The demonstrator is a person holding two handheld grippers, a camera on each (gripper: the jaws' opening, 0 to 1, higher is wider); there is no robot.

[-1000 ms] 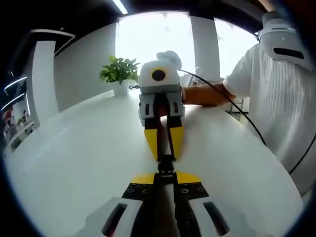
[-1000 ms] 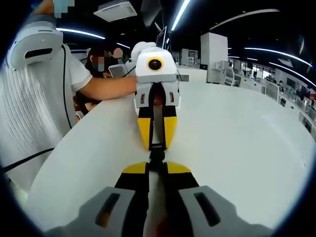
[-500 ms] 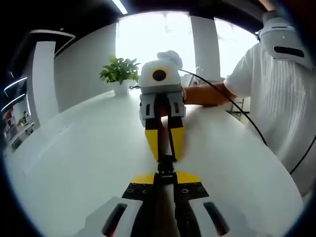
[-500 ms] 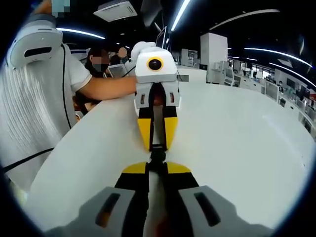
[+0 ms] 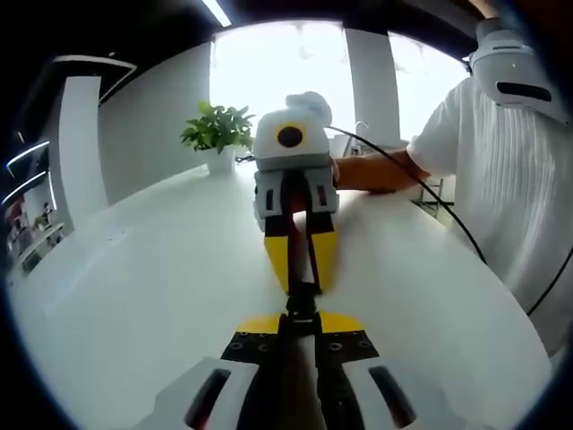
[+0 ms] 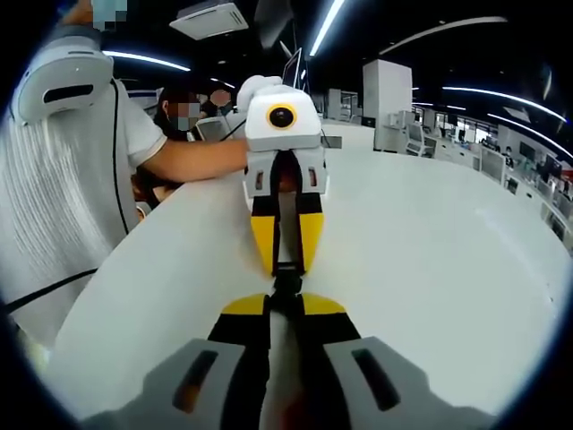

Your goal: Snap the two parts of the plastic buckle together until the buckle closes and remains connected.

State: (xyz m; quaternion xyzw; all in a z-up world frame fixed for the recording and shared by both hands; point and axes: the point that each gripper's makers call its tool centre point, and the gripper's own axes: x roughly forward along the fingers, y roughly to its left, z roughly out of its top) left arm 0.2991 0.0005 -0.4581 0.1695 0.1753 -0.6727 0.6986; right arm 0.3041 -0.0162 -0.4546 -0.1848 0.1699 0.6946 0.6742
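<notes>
Black plastic buckle (image 5: 302,303): held above the white bench (image 5: 134,296), between the two grippers, which faced each other tip to tip. Left gripper (image 5: 301,324): jaws narrow, clamped on the buckle's near end. Right gripper (image 6: 285,303): jaws narrow, clamped on its other end. Whether the two halves had latched could not be told. Potted plant (image 5: 215,134): on the bench, beyond the buckle. No legible writing or brand marks.

No readable text, label, brand or number anywhere in either view. Nothing legible on the grippers, the white table or the far walls.
</notes>
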